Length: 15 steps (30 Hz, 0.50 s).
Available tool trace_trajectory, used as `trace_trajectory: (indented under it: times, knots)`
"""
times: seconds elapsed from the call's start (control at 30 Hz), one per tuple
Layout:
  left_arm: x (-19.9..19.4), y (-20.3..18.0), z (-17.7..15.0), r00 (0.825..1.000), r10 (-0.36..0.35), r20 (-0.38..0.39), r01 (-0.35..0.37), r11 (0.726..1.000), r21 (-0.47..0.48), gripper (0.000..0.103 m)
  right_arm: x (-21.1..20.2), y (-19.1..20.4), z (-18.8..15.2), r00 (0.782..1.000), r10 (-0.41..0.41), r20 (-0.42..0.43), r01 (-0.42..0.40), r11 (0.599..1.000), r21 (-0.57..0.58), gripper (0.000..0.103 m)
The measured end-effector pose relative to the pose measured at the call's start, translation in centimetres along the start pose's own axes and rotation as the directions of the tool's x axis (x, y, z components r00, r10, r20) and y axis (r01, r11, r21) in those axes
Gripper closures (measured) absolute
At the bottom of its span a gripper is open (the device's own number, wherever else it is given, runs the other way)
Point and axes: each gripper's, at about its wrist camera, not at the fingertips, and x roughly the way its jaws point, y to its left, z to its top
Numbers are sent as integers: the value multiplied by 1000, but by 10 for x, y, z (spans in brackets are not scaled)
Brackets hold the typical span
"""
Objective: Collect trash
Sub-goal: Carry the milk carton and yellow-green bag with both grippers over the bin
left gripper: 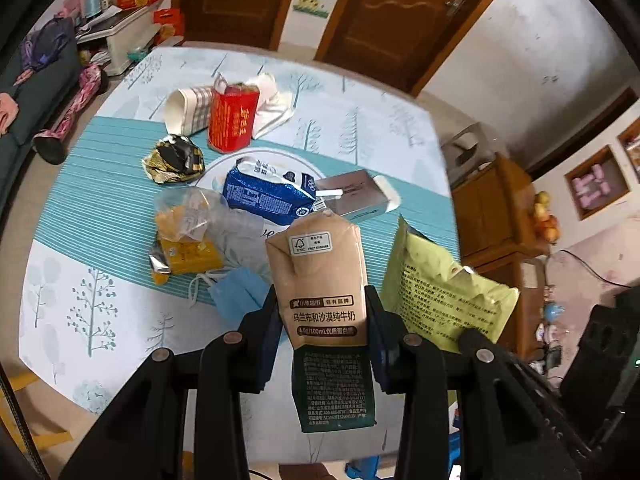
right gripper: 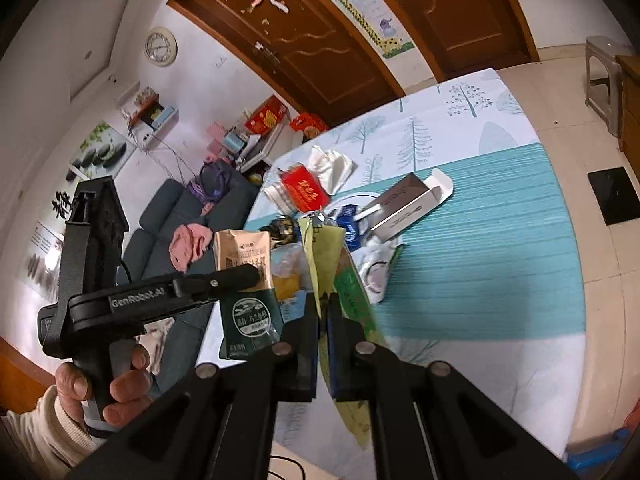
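Left claw (left gripper: 324,336) clamps the tan milk carton (left gripper: 320,276) across its middle, lifted off the surface (left gripper: 100,200), lower centre of frame. Carton looks empty: light, walls soft, dented near the top; mid-body pinch seems right.

Right claw (right gripper: 322,344) pinched tight on the green pouch (right gripper: 320,252) edge. Thin film, floppy, likely slick; hold near a seam.

More trash left centre frame: blue carton (left gripper: 264,196), red box (left gripper: 232,120), mask (left gripper: 240,292).
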Motion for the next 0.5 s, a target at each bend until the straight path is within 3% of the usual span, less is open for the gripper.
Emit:
trace_trajectory:
  times: [0.27, 0.5]
  knots:
    - [-51, 28, -36, 995, -98, -23, 100, 988, 120, 66, -30, 49, -56, 993, -45, 109, 37, 996, 77, 100]
    - [-82, 65, -100, 988, -129, -88, 150, 942, 299, 66, -43, 107, -143, 973, -111, 203, 79, 984, 159, 100]
